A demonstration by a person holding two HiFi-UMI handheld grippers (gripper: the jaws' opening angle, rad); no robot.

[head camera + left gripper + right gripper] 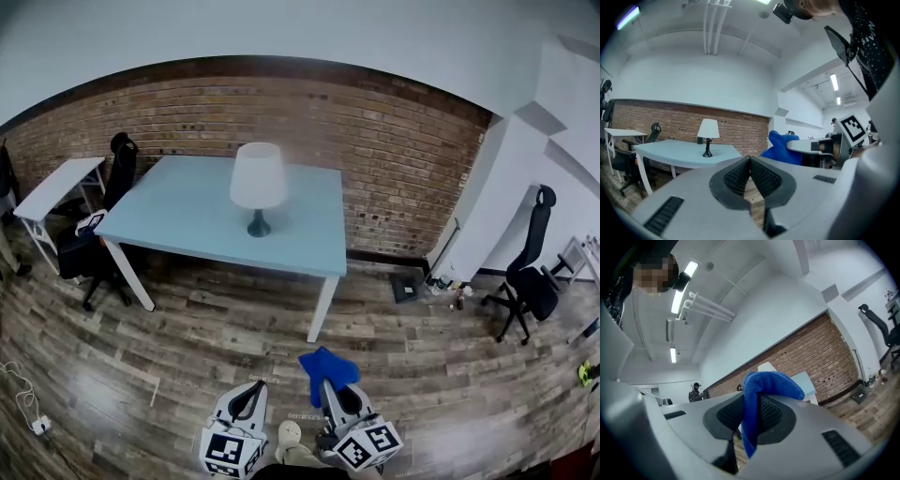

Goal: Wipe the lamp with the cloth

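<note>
Approach step — the right gripper (pixel 330 386) grasps the cloth (pixel 761 387), the left gripper (pixel 750 163) is clenched empty. The lamp (pixel 258 183) stands at twelve o'clock, well apart — I'd walk up next.

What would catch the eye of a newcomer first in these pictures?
The bright blue cloth stands out most, pinched between the jaws of the right gripper. Next comes the white-shaded lamp, standing on the pale blue table in front of the brick wall. The left gripper is shut and empty.
</note>
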